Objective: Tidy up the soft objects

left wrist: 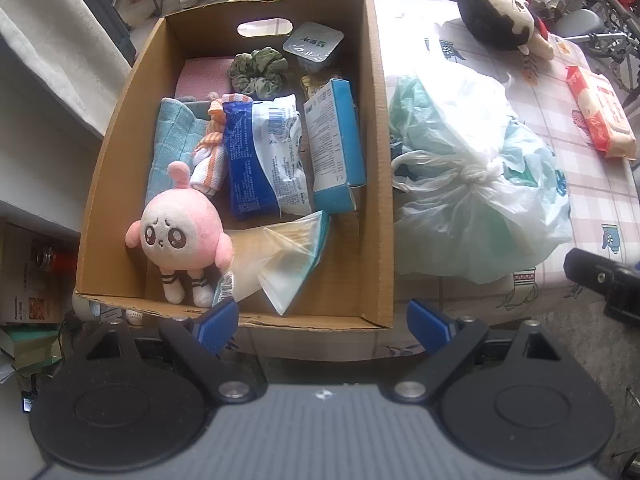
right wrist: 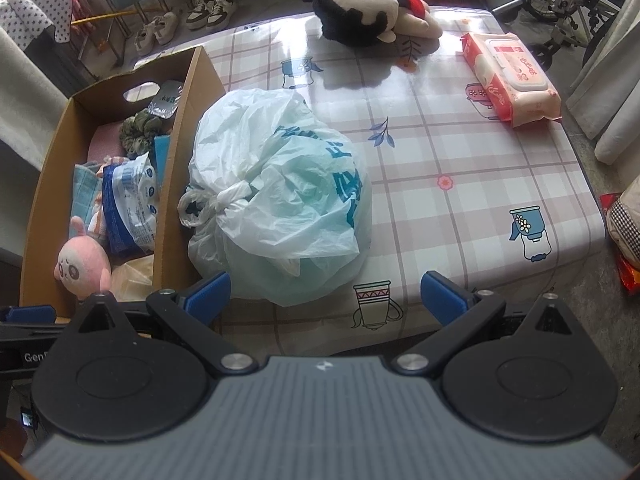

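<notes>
While both grippers hang wide and empty at the table's near edge, the left gripper (left wrist: pixel 322 326) faces the box (left wrist: pixel 378 152) and the right gripper (right wrist: pixel 324 296) faces the tied bag (right wrist: pixel 276 200) just beside it. Pink plush (left wrist: pixel 180 236) sits in the box's near corner among cloths and packets. Far back on the table (right wrist: pixel 460 168) lie the black-haired doll (right wrist: pixel 360 12) and wipes (right wrist: pixel 508 80), well apart.
</notes>
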Tool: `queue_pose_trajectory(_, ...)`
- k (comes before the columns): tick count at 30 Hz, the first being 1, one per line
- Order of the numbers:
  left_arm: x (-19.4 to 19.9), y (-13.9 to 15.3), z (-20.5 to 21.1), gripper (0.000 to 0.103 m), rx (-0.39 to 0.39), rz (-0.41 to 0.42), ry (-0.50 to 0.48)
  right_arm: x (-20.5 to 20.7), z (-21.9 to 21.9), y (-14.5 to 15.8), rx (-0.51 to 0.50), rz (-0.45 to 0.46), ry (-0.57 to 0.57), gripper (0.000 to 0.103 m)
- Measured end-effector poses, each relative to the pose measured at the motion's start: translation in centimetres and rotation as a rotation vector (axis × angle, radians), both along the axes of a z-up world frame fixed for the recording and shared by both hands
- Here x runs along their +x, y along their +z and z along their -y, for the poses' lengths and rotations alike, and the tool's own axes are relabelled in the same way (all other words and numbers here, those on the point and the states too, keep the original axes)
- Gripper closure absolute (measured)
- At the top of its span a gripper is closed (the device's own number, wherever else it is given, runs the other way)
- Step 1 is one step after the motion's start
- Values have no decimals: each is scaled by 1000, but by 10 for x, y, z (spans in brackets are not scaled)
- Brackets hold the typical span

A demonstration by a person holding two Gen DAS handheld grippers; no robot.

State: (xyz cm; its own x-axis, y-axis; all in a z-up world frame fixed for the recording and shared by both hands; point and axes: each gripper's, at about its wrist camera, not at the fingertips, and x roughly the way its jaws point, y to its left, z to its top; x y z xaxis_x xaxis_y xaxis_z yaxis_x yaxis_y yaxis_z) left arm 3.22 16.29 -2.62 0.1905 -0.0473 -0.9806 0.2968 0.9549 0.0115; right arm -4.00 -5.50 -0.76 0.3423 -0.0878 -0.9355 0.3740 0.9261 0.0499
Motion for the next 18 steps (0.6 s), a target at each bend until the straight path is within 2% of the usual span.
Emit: queue_pose_trajectory(18, -2, 2, -7, 11, 7, 2, 11, 1, -5, -2, -5, -16, 37, 1)
